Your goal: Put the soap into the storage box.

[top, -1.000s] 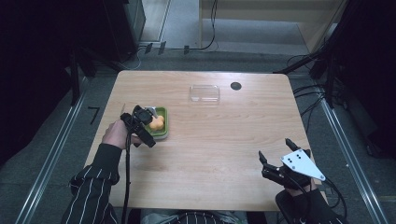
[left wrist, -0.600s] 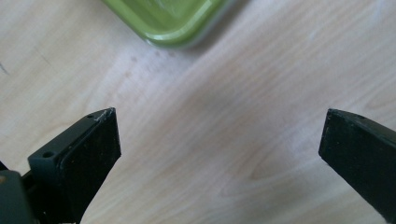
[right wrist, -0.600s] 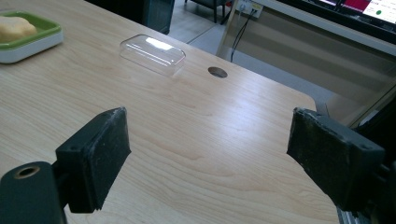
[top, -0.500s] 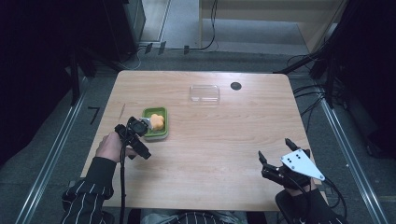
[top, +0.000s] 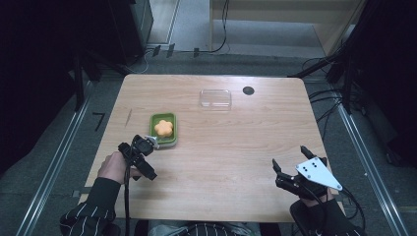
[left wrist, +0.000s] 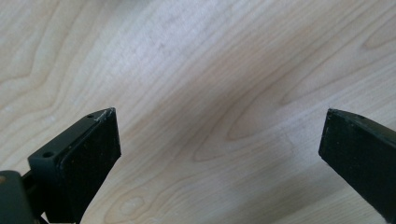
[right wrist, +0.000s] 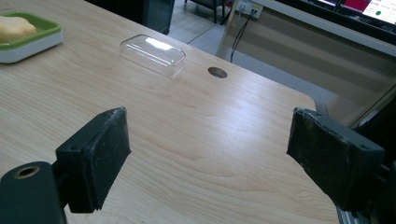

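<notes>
Green tray (top: pixel 164 129) holding an orange flower-shaped piece (top: pixel 163 128) sits just beyond the left tool (top: pixel 147 143), whose jaws gape wide, empty; right tool (top: pixel 290 164) likewise.

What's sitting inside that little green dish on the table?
An orange, flower-shaped piece lies in the green dish, taking up much of its floor. Whatever part of the dish's floor lies beneath the piece is covered. The left gripper is beside the dish's near edge.

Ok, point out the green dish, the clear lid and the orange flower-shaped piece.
green dish (top: pixel 170 139), high view, its right rim
clear lid (top: pixel 215 98), high view, middle of its top
orange flower-shaped piece (top: pixel 163 128), high view, its centre
</notes>
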Available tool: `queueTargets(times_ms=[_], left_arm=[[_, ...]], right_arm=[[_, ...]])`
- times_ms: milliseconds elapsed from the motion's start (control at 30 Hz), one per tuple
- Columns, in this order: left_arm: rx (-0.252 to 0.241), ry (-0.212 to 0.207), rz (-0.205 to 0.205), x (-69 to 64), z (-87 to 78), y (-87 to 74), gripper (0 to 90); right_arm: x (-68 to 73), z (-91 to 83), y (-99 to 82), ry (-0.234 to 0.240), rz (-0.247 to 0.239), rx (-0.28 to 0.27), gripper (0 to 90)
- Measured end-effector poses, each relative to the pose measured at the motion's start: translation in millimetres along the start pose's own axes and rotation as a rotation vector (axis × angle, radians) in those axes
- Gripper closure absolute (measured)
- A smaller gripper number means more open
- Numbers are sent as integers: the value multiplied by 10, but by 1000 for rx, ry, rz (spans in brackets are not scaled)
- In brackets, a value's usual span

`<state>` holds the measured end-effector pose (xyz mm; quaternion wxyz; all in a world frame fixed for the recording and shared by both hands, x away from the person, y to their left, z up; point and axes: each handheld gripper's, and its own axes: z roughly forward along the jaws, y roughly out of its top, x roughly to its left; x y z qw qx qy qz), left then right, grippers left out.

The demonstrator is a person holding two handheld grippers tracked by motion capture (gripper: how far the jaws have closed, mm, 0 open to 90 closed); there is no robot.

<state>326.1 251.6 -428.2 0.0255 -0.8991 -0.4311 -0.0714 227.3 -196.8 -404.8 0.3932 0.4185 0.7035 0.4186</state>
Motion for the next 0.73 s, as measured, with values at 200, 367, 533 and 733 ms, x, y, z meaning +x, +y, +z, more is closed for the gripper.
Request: queueTargets(times_ms=[200,367,533,733], left_arm=[[17,-3,-4,-37,41,-118,0],[19,-6,-10,-89,79,-227,0],[12,-21,-30,-55,83,-312,0],[16,-31,-25,-31,130,-298,0]], right_arm=[[-1,-3,-1,0,1,-1,133],[-3,-7,-3,-3,4,-2,134],[-9,-12,-7,-2,5,-4,133],[-13,-10,-11,-2,7,-1,133]])
